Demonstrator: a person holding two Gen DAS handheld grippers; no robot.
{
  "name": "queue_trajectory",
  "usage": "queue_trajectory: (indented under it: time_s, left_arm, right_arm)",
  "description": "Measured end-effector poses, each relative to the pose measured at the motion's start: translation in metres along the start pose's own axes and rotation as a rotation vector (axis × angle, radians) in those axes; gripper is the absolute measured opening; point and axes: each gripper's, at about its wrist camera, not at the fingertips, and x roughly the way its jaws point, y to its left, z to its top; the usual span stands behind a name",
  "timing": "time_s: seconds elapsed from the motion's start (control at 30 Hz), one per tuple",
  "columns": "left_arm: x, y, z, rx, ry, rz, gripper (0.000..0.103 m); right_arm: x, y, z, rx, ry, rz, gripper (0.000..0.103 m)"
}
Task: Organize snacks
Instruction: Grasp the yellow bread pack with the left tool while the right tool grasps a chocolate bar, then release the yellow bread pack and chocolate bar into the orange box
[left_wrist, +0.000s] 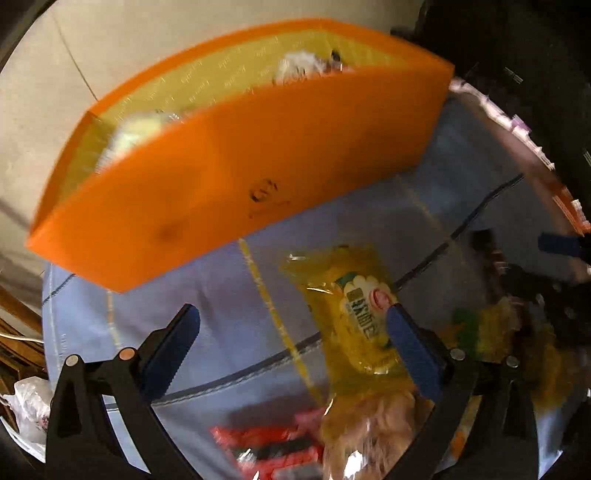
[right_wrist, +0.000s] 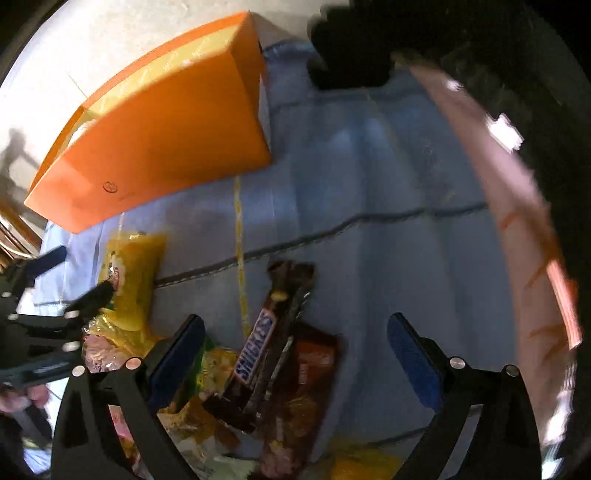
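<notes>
Yellow snack packet (left_wrist: 360, 314) lies on the blue cloth (left_wrist: 229, 291) below the orange box (left_wrist: 236, 184), left gripper (left_wrist: 291, 314) angled down over it, jaws apart, right gripper (right_wrist: 295, 325) spread wide above the Snickers bar (right_wrist: 258, 354).

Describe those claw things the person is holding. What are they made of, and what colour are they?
Each gripper, left and right, is a black frame shaped like a fork, with cut-out struts and small round silver bolts. Both fingers carry a long blue pad with fine ridges along its edge. No cables or sleeves show. In the right camera's view the left gripper appears from the side as thin black bars.
</notes>
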Motion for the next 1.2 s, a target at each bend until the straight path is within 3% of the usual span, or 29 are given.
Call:
queue_trajectory:
  time_s: [0.07,0.1,0.13,0.17,0.2,0.23,0.27,0.3,0.33,0.5,0.6,0.73,0.83,0.93,1.13,1.17,1.2]
  left_arm:
    - [0.010,0.002,0.002,-0.075,0.000,-0.063,0.099]
    - [0.019,0.002,0.004,-0.115,0.019,-0.081,0.099]
    - [0.023,0.002,0.004,-0.129,0.020,-0.094,0.094]
    - [0.029,0.001,0.003,-0.138,0.016,-0.106,0.055]
    - [0.032,-0.005,0.001,-0.106,0.006,-0.075,0.052]
    - [0.033,-0.010,0.000,-0.072,0.017,-0.054,0.046]
    - [0.034,-0.011,0.000,-0.071,0.031,-0.077,0.041]
    - [0.033,-0.008,0.000,-0.096,0.055,-0.143,0.039]
    - [0.028,-0.005,0.001,-0.120,0.054,-0.161,0.039]
    - [-0.012,0.016,0.010,-0.149,-0.013,-0.126,0.039]
    - [-0.045,0.028,0.020,-0.160,-0.067,-0.137,0.039]
    - [-0.097,0.044,0.052,-0.105,-0.201,-0.038,0.039]
    - [-0.112,0.070,0.073,-0.127,-0.216,0.009,0.039]
    - [-0.122,0.089,0.092,-0.139,-0.243,0.081,0.039]
    - [-0.141,0.120,0.130,-0.178,-0.279,0.132,0.040]
    - [-0.143,0.124,0.135,-0.199,-0.280,0.139,0.050]
    - [-0.146,0.125,0.138,-0.221,-0.292,0.161,0.068]
  right_arm:
    - [0.008,0.002,-0.005,0.000,-0.018,0.005,0.099]
    - [0.012,0.003,-0.007,-0.005,-0.023,-0.009,0.084]
    - [0.016,0.004,-0.008,-0.003,-0.024,-0.042,0.059]
    - [0.014,0.005,-0.010,-0.008,-0.049,-0.069,0.050]
    - [0.011,0.005,-0.009,-0.008,-0.056,-0.071,0.041]
    - [0.006,0.005,-0.010,-0.009,-0.058,-0.047,0.022]
    - [0.002,0.007,-0.010,-0.022,-0.055,-0.030,0.021]
    - [-0.001,0.011,-0.010,-0.045,-0.052,-0.049,0.021]
    - [-0.008,0.016,-0.011,-0.075,-0.068,-0.079,0.020]
    - [-0.045,0.022,-0.001,-0.068,-0.129,-0.003,0.016]
    - [-0.070,0.038,0.018,-0.085,-0.183,0.022,0.016]
    - [-0.096,0.056,0.059,-0.090,-0.235,0.059,0.015]
    - [-0.117,0.066,0.082,-0.112,-0.291,0.103,0.015]
    - [-0.138,0.074,0.107,-0.139,-0.359,0.095,0.015]
    - [-0.167,0.095,0.167,-0.150,-0.421,0.077,0.016]
    - [-0.166,0.097,0.175,-0.132,-0.411,0.067,0.024]
    - [-0.164,0.099,0.188,-0.102,-0.389,0.023,0.076]
